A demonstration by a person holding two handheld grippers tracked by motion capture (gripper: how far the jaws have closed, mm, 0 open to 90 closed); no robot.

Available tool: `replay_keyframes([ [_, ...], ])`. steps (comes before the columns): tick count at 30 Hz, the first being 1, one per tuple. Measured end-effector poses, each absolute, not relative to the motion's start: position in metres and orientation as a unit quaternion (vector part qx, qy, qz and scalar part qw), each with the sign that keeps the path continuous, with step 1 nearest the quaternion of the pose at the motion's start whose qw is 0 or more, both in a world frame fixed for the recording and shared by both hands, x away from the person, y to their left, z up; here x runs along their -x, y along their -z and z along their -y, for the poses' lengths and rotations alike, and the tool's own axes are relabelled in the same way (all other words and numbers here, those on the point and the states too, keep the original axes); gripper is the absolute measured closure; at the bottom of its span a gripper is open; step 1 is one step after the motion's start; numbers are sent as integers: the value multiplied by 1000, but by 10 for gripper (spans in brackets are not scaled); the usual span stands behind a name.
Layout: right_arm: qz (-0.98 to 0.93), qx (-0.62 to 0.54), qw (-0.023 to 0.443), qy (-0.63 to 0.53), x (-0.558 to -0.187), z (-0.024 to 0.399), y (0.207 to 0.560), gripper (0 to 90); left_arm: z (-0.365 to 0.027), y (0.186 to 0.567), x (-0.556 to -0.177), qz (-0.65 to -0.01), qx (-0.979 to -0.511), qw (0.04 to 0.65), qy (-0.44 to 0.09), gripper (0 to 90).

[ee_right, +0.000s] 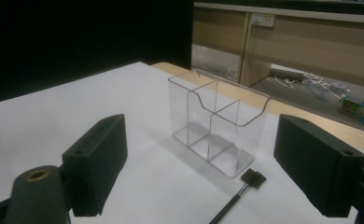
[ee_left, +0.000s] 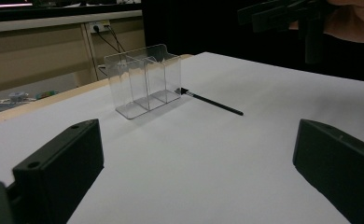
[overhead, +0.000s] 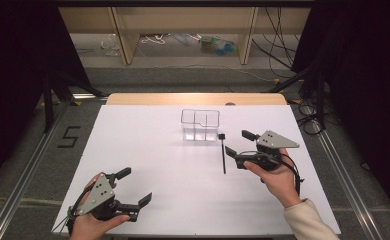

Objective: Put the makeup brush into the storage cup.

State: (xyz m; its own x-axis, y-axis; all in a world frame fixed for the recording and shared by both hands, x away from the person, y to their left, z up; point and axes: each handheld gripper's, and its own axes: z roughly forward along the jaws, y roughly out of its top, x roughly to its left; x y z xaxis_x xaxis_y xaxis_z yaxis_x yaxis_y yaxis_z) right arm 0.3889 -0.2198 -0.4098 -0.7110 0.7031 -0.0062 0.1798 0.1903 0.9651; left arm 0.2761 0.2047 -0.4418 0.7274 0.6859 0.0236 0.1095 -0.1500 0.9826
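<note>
My right gripper (overhead: 237, 142) gapes wide, holding nothing (left gripper (overhead: 134, 186) likewise), just right of the brush (overhead: 223, 155) lying beside the empty clear organizer (overhead: 200, 125).

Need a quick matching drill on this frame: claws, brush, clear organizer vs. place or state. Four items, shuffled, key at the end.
1. left claw
2. right claw
3. brush
4. clear organizer

A. upright, compartments empty
B. open, beside the brush
C. flat on the table, head by the organizer
D. open, near the table's front edge

Pairs: 1-D, 2-B, 3-C, 4-A
</note>
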Motion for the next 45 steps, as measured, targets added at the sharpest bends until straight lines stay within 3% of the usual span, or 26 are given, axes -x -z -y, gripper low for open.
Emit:
replay_keyframes([
  [34,-766,-331,209,-510,-437,180,416,205,-205,443,-277,-278,-718,591,-240,17],
  [45,-817,-370,161,-412,-454,172,419,249,-205,443,-277,-277,-719,591,-240,22],
])
